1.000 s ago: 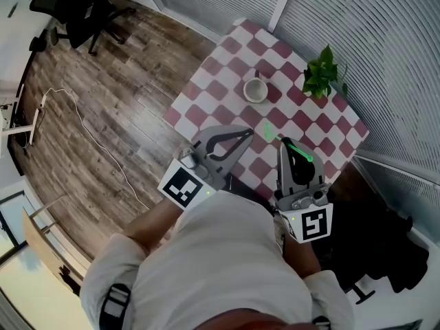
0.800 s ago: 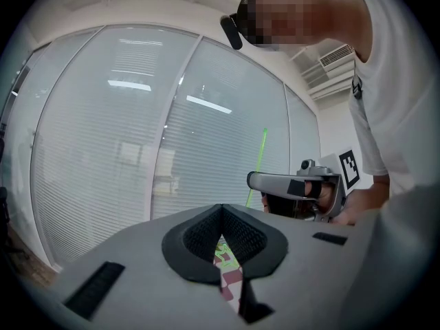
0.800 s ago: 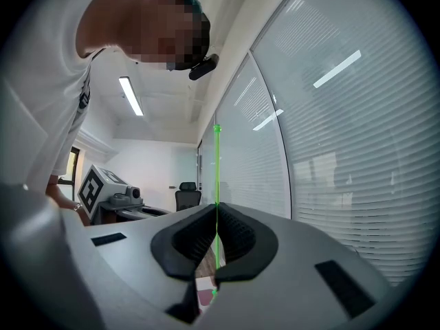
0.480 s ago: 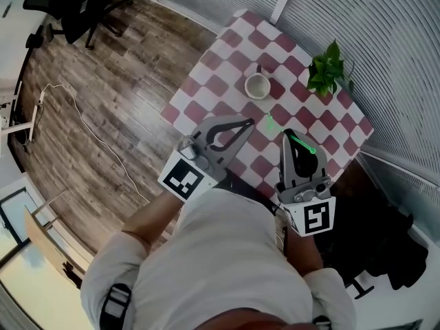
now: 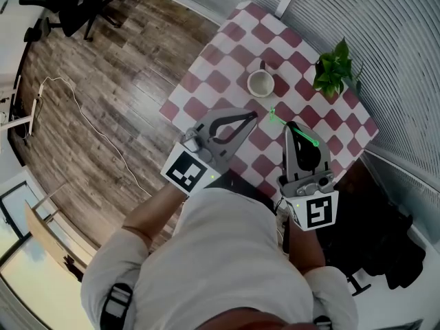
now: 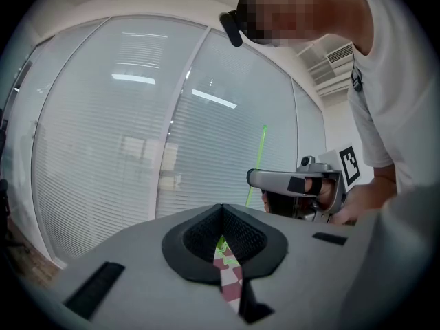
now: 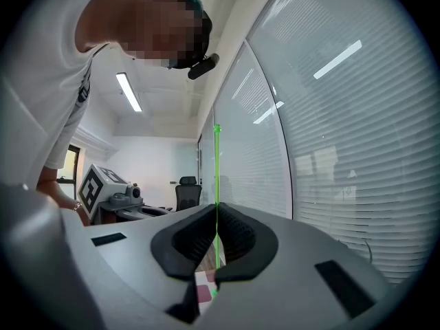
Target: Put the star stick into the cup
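Observation:
A white cup point(image 5: 260, 83) stands on the red-and-white checkered table point(image 5: 220, 81). My right gripper point(image 5: 291, 125) is shut on the thin green star stick point(image 5: 303, 136). The stick's star end point(image 5: 273, 113) hangs just short of the cup, on its near side. In the right gripper view the star stick point(image 7: 217, 177) runs straight up out of the closed right gripper point(image 7: 216, 208). My left gripper point(image 5: 253, 115) hovers beside it on the left, shut and holding nothing. The left gripper point(image 6: 221, 210) looks toward the right gripper point(image 6: 275, 179) and the star stick point(image 6: 258, 163).
A small green potted plant point(image 5: 335, 74) stands on the table to the right of the cup. Window blinds point(image 5: 385, 40) run along the far and right sides of the table. Wooden floor point(image 5: 103, 95) with a white cable lies to the left. An office chair point(image 5: 62, 5) stands at the far left.
The right gripper has carried the star stick forward, so its star end is closer to the cup. The left gripper has moved forward a little as well.

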